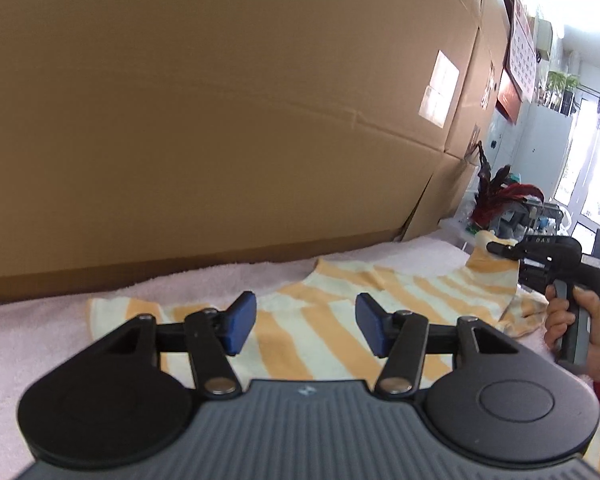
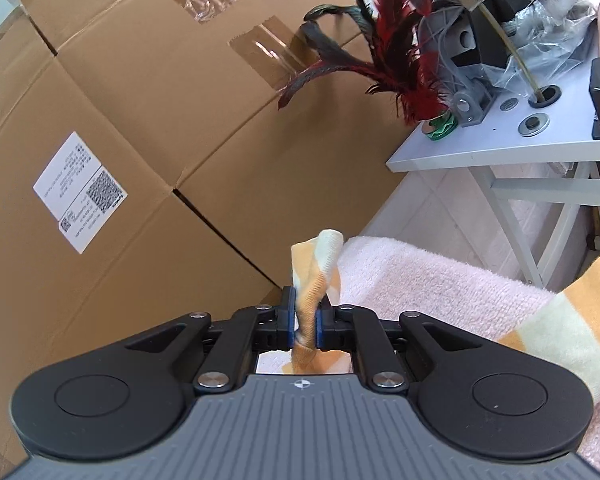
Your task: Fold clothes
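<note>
A yellow-and-cream striped garment [image 1: 324,320] lies spread on a pink towel [image 1: 40,332]. My left gripper [image 1: 306,326] is open and empty, hovering just above the garment's middle. My right gripper [image 2: 305,322] is shut on a bunched corner of the striped garment [image 2: 316,268] and holds it lifted above the towel [image 2: 440,280]. In the left wrist view the right gripper [image 1: 500,249] shows at the far right, held by a hand, pinching the garment's raised right corner.
Large cardboard boxes [image 1: 220,120] stand right behind the towel [image 2: 140,140]. A white side table [image 2: 500,152] with red feathers [image 2: 404,60], metal parts and plastic bags stands beyond the towel's right end.
</note>
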A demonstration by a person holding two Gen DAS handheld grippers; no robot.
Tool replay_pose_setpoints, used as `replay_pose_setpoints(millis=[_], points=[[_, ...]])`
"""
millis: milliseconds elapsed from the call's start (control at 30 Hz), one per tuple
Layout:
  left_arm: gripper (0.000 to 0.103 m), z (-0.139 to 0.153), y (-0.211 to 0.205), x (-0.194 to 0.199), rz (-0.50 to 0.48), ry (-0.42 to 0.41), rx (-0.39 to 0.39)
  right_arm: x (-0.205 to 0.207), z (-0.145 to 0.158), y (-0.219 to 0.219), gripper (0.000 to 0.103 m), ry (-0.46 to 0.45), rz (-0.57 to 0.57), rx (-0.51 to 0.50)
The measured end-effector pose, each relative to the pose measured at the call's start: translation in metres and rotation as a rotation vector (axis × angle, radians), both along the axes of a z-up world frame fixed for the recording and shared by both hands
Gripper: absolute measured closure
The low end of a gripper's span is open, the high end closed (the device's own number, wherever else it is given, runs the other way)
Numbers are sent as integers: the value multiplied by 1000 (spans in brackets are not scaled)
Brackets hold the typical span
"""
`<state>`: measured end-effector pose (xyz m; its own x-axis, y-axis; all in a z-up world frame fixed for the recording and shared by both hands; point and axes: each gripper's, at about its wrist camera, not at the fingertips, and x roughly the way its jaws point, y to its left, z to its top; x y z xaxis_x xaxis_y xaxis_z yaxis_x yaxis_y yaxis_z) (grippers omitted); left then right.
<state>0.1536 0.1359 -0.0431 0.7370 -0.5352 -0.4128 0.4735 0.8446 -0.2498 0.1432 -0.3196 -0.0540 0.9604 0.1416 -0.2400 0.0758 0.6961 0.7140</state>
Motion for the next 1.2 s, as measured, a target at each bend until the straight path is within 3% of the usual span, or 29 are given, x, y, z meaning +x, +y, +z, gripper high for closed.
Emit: replay_pose_setpoints(millis=[67, 133, 167, 233, 300, 500, 600, 667, 767, 1000, 1067, 1100, 1133, 1200], points=[[73, 4, -7, 10, -10, 47, -11, -1, -2, -5, 92, -9, -7, 32], [74, 1, -18, 24, -15, 88, 3, -1, -3, -9, 92, -11, -6, 66], [85, -2, -25, 31, -14, 110, 19, -1, -4, -10, 92, -12, -3, 78], [93, -12, -34, 40, -43, 150, 25, -2, -2, -10, 92, -24, 3, 87], [93, -22, -41, 44, -59, 180, 39, -4, 0, -10, 92, -32, 10, 90], [90, -30, -34, 35, -33, 151, 35, -2, 15, -13, 89, 2, 20, 21], [73, -29, -40, 33, -60, 131, 53, 4, 20, -16, 77, 54, 32, -57], [61, -27, -43, 30, -75, 114, 76, 7, 22, -19, 75, 87, 38, -104], [54, -27, -47, 27, -82, 99, 99, 9, 18, -27, 75, 127, 53, -117], [52, -28, -42, 30, -80, 113, 65, 11, -5, -53, 76, 208, 51, 9], [51, -28, -42, 30, -79, 113, 64, 12, -8, -56, 82, 225, 51, 33], [51, -28, -42, 30, -76, 113, 61, 12, -10, -58, 92, 233, 51, 45], [52, -28, -41, 30, -72, 114, 57, 13, -10, -58, 95, 239, 50, 40], [63, -28, -39, 30, -62, 116, 50, 13, -7, -56, 96, 247, 49, 16]])
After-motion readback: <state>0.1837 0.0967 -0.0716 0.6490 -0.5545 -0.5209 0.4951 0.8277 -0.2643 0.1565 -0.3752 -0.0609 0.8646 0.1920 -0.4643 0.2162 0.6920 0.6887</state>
